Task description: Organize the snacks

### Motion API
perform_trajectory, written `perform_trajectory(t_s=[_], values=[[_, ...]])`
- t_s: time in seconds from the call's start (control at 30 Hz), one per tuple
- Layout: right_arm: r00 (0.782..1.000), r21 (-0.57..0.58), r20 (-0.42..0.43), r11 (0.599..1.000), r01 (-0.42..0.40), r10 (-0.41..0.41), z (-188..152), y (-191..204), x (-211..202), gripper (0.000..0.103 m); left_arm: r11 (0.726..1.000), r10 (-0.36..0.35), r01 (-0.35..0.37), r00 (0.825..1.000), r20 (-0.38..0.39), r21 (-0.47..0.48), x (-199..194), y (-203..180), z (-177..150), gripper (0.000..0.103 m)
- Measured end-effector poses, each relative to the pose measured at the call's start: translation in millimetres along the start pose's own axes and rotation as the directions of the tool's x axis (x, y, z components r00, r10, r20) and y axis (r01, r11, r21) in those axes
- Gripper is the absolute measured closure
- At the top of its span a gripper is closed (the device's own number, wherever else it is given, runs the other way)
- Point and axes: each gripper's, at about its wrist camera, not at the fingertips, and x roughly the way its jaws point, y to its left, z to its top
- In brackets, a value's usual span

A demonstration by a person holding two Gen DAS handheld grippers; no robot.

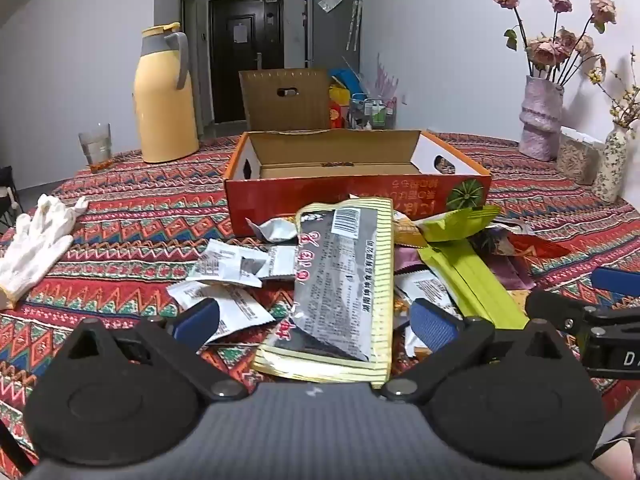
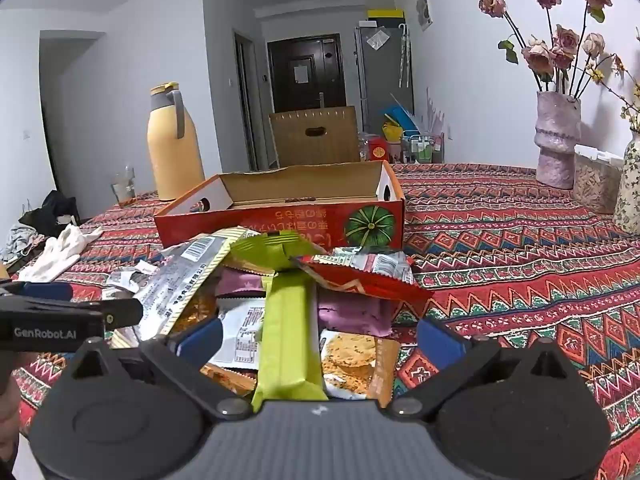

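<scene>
A heap of snack packets lies on the patterned tablecloth in front of an open, empty red cardboard box (image 1: 352,196) (image 2: 280,220). My left gripper (image 1: 316,320) is open over a large black and yellow packet (image 1: 340,288), its blue pads apart and touching nothing. My right gripper (image 2: 320,336) is open too, straddling a long green packet (image 2: 286,336) with a biscuit packet (image 2: 352,356) beside it. A red packet (image 2: 360,276) and purple packets (image 2: 352,312) lie further in. Small white wrappers (image 1: 228,264) sit at the pile's left. Each gripper shows at the edge of the other's view.
A yellow thermos jug (image 1: 164,96) and a glass (image 1: 96,144) stand at the far left of the table. White gloves (image 1: 36,236) lie at the left edge. Vases with dried roses (image 1: 540,120) (image 2: 556,140) and a clear container (image 2: 596,184) stand at the right.
</scene>
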Motion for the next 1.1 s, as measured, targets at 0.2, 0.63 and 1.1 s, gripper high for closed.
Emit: perform_trajectory(t_s=[0.2, 0.63, 1.1], values=[[1.000, 0.007, -0.016, 1.000, 0.012, -0.012, -0.6, 0.6, 0.0, 0.000, 1.000, -0.001, 0.000, 1.000, -0.007, -0.009, -2.2, 0.7, -3.1, 0.000], [1.000, 0.012, -0.030, 1.000, 0.005, -0.005, -2.6, 0.8, 1.3, 0.000, 1.000, -0.013, 0.012, 1.000, -0.024, -0.019, 2.0, 3.2, -6.8, 0.000], [0.999, 0.012, -0.037, 1.000, 0.008, -0.008, -3.8, 0.8, 2.9, 0.000, 1.000, -0.017, 0.016, 1.000, -0.021, -0.027, 2.5, 4.1, -8.6, 0.000]])
